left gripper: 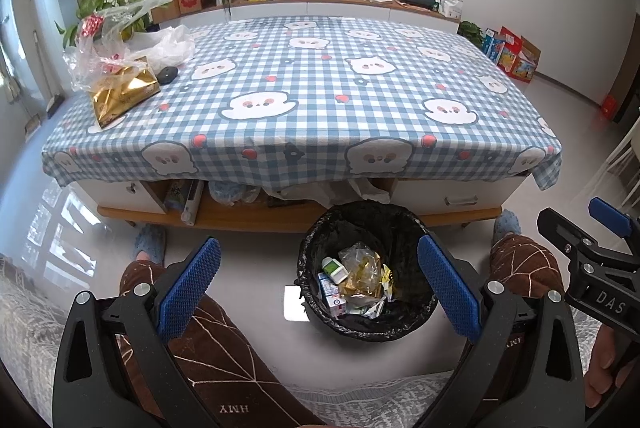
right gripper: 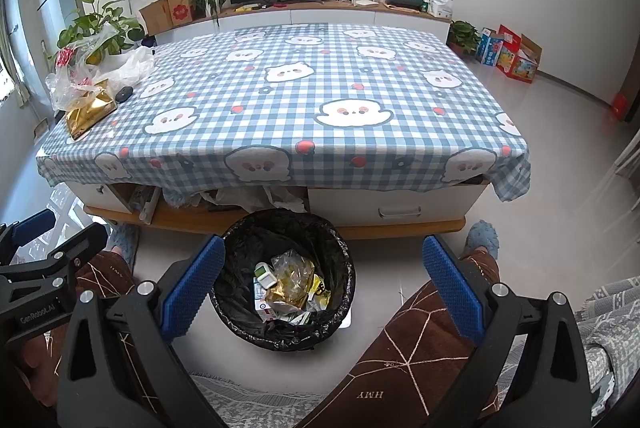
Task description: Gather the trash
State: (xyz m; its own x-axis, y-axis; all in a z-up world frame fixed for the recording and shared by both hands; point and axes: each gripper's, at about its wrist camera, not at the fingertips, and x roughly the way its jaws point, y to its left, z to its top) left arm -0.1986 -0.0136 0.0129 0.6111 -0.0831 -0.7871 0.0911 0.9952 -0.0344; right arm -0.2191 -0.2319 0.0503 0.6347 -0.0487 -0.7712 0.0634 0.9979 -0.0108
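Note:
A black-lined trash bin [left gripper: 320, 248] [right gripper: 340, 252] stands on the floor before the table, holding wrappers, a small carton and a white-green bottle [left gripper: 335, 269] [right gripper: 266, 275]. On the table's far left lie a gold foil bag [left gripper: 122, 96] [right gripper: 87, 113], clear plastic bags [left gripper: 100, 40] [right gripper: 74, 76] and a white plastic bag [left gripper: 170, 46] [right gripper: 134, 62]. My left gripper [left gripper: 318, 292] hangs open and empty over the person's lap near the bin. Beside it my right gripper [right gripper: 320, 288] is open and empty too; its side [left gripper: 592, 252] shows in the left wrist view.
The low table [left gripper: 360, 100] [right gripper: 400, 148] wears a blue checked cloth, with a dark mouse [left gripper: 167, 74] [right gripper: 124, 93] near the bags. Clutter fills the shelf [left gripper: 240, 204] under it. The person's knees [left gripper: 208, 348] [right gripper: 420, 340] and slippers flank the bin. A TV cabinet [left gripper: 320, 8] lines the back wall.

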